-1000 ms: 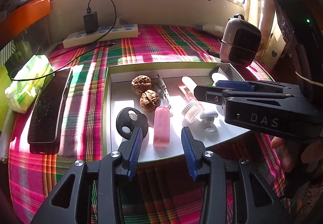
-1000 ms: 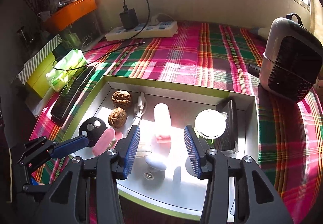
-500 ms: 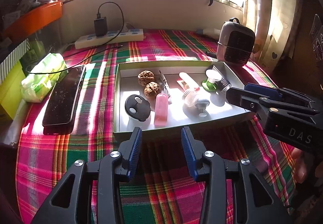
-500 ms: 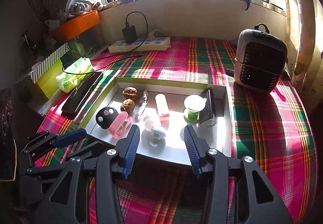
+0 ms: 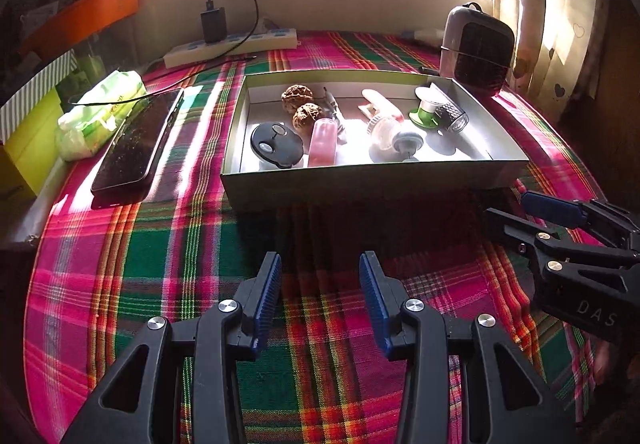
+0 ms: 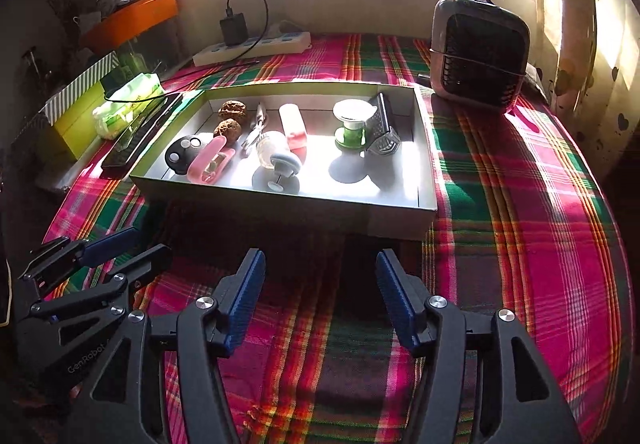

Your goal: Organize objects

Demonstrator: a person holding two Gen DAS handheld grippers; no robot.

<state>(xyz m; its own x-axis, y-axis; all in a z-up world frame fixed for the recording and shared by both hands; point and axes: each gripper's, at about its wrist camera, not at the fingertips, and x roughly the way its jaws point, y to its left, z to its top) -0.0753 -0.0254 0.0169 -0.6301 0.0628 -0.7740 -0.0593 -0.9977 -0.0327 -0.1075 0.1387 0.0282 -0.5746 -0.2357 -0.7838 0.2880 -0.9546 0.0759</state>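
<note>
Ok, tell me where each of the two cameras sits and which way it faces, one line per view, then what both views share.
Left wrist: on the left gripper, looking forward and down over the plaid cloth at the box; its own open fingers show below, the right gripper at the right edge.
Right wrist: on the right gripper, facing the same way; its jaws are opening with nothing between them, the left gripper at the left edge.
Shared: box, heater, power strip, phone.
</note>
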